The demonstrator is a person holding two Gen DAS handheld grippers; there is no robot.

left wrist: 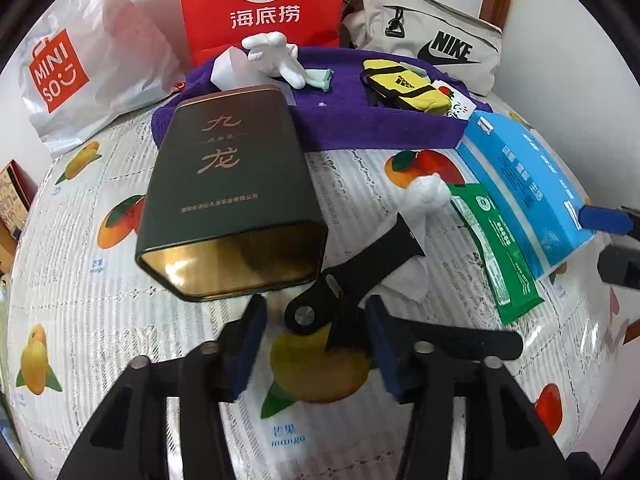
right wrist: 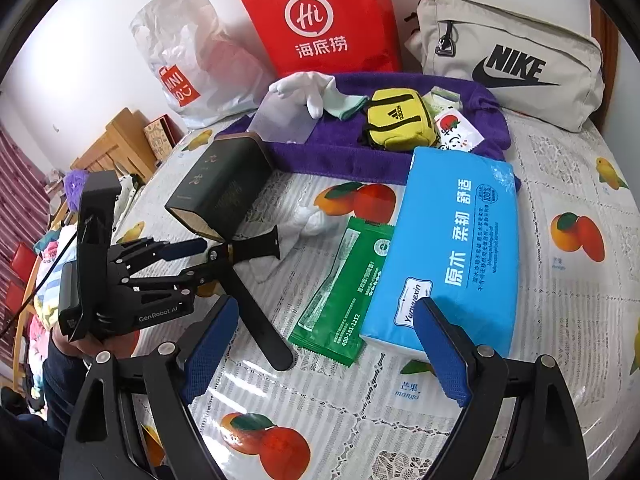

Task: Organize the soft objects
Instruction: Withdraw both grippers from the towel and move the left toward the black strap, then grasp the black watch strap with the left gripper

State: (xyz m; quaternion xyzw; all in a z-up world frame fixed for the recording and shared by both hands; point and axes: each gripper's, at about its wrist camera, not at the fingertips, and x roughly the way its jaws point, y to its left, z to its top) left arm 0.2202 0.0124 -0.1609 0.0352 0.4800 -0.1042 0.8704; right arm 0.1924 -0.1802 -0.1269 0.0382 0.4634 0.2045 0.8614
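Left tool (left wrist: 316, 336) jaws apart around the black watch strap (left wrist: 384, 256), pads not pressing it. Right tool (right wrist: 324, 344) wide apart, empty, over the blue tissue pack (right wrist: 452, 248). White glove (left wrist: 276, 58) and yellow pouch (left wrist: 404, 86) lie on the purple towel (left wrist: 340, 120).

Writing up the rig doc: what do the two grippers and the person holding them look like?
Both are black linkage frames with silver pivot pins and blue textured pads. The left gripper has a boxy black body marked "GenRobot AI" in white, an upright black block on top, and a thin black cable trailing off. The right gripper shows the same black arms and blue pads. The person wears a dark sleeve.
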